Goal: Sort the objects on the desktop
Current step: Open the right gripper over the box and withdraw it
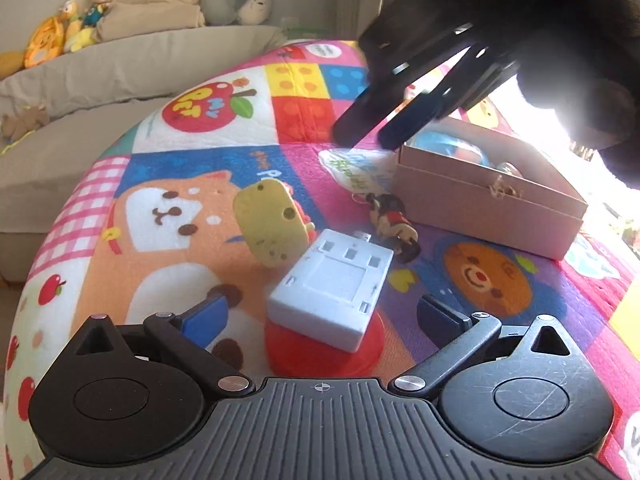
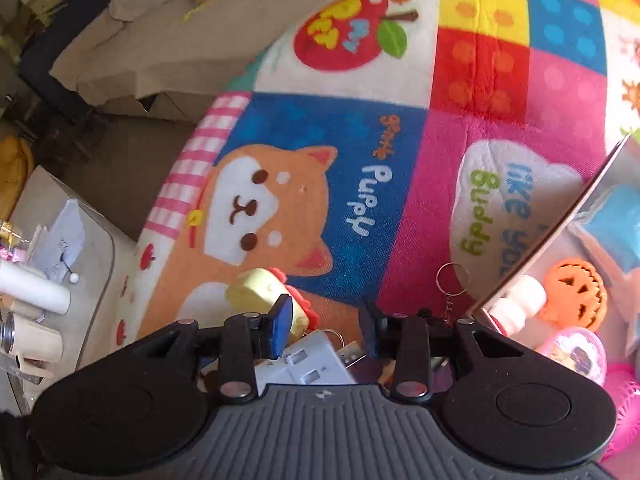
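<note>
A white USB charger block (image 1: 332, 288) lies tilted on a red disc (image 1: 324, 348), between the wide-apart fingers of my left gripper (image 1: 320, 316), which is open and not touching it. Behind it sit a yellow cheese-shaped toy (image 1: 268, 224) and a small figurine keychain (image 1: 394, 220). My right gripper (image 1: 366, 136) hangs above the near-left corner of the pink box (image 1: 488, 196). In the right wrist view my right gripper (image 2: 324, 320) has a narrow gap with nothing in it. Under it are the charger (image 2: 304, 360) and the cheese toy (image 2: 260, 292).
Everything lies on a colourful cartoon blanket (image 1: 180, 208). The pink box's rim (image 2: 560, 232) encloses an orange pumpkin (image 2: 576, 292), a white bottle toy (image 2: 516, 308) and a glittery ball (image 2: 576, 352). A sofa with plush toys (image 1: 80, 20) stands behind. A cluttered side table (image 2: 60, 280) is left.
</note>
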The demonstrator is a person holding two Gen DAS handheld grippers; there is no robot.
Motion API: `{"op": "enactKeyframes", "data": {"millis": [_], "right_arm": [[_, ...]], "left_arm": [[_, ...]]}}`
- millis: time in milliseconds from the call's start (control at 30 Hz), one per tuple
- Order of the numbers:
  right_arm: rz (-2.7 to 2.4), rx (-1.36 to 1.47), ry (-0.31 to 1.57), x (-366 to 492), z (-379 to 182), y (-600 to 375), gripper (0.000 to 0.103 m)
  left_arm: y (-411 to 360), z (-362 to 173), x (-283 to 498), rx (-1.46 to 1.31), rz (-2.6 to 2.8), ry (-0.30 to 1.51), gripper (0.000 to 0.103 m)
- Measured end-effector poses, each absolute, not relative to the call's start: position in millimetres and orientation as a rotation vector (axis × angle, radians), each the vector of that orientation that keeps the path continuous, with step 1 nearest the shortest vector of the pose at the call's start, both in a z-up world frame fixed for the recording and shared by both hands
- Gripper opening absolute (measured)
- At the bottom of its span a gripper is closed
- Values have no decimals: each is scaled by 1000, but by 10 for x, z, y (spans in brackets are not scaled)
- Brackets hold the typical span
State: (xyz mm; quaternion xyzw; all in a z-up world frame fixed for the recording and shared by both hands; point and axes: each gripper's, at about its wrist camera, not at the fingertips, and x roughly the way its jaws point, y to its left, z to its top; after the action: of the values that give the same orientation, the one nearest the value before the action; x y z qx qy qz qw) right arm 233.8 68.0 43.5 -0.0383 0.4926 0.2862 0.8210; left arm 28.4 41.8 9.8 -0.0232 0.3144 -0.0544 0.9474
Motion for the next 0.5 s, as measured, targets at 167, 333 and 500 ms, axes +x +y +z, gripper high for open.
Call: {"op": "enactKeyframes", "data": {"millis": [167,333,500], "right_arm": [[348,-183,672,1778,810,-162,63],[140,37,709,1719,556,-1085,81],[155,192,798,1679,77,-1327,84]], "left_arm": [[353,94,280,-36,-94,654,103],[260,103,261,-39,-96,665,103],[193,126,200,-8,-88,661,103]]}}
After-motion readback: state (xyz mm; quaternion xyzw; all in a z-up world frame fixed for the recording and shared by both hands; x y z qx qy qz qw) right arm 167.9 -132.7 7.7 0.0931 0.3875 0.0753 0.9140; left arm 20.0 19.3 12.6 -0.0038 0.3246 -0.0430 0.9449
